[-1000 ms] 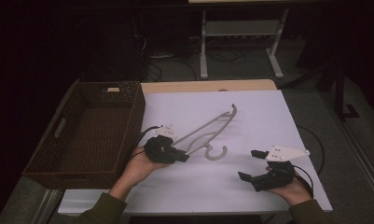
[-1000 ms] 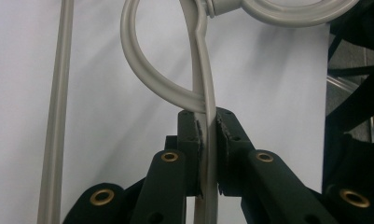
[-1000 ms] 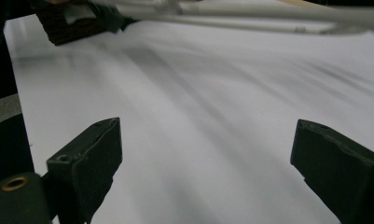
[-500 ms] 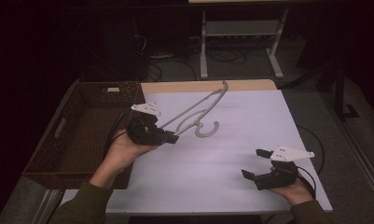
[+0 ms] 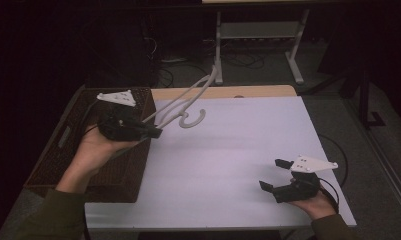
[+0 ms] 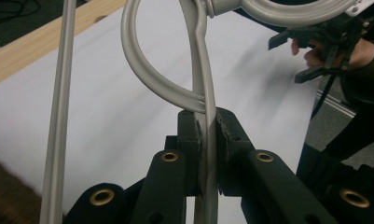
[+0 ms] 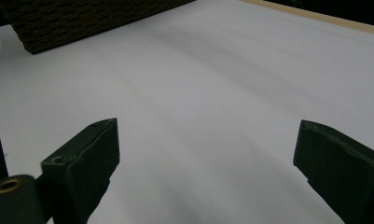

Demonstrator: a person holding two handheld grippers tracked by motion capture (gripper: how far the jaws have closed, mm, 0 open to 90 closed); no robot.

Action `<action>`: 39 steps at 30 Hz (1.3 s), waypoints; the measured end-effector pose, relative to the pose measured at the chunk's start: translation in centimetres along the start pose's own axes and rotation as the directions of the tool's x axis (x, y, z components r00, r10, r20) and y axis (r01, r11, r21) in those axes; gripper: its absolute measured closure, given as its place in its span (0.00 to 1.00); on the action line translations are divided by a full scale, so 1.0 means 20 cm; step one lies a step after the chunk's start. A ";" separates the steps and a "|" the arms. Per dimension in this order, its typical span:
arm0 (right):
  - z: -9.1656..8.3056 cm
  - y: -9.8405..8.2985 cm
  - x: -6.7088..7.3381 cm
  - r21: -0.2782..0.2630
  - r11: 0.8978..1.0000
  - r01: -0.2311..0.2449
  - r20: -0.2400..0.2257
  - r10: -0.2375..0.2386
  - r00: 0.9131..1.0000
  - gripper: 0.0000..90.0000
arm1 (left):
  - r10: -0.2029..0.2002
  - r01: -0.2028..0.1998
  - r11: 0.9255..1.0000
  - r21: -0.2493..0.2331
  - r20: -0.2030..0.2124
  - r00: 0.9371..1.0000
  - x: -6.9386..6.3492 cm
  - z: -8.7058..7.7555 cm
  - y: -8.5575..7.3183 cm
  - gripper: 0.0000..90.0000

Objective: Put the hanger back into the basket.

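Note:
A pale grey plastic clothes hanger (image 5: 184, 102) hangs in the air over the table's back left, its hook curling toward the middle. My left gripper (image 5: 155, 133) is shut on one of its thin bars, above the right edge of the wicker basket (image 5: 63, 145). In the left gripper view the bar (image 6: 206, 116) runs straight up between the two pressed pads, with the hanger's loop (image 6: 147, 70) above them. My right gripper (image 5: 275, 175) rests near the table's front right corner, jaws wide apart and nothing between them (image 7: 205, 154).
The dark brown wicker basket stands along the table's left side, and its corner (image 7: 82, 23) is seen in the right gripper view. A white sheet (image 5: 228, 155) covers the table. A metal stand (image 5: 258, 40) and cables lie on the floor behind.
My left hand has lifted the hanger off the table and carried it up and to the left, over the basket's edge. The right hand has kept still.

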State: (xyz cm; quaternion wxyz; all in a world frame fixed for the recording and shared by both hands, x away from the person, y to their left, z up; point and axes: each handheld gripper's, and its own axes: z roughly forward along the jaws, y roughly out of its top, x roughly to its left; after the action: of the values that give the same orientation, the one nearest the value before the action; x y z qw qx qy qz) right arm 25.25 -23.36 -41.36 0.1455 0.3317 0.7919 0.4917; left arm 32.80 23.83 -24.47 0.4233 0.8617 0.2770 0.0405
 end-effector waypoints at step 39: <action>0.01 0.00 -0.01 0.009 1.000 -0.010 0.014 0.010 1.000 0.08 | -0.192 0.215 0.970 0.116 -0.183 0.964 0.45 -0.41 -0.56 0.91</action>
State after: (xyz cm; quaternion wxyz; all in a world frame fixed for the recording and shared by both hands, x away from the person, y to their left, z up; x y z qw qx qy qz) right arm 25.57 -23.42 -41.57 0.1471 0.3400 0.7914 0.4864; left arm 32.94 39.72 -29.23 0.3409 0.8486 0.4013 0.0515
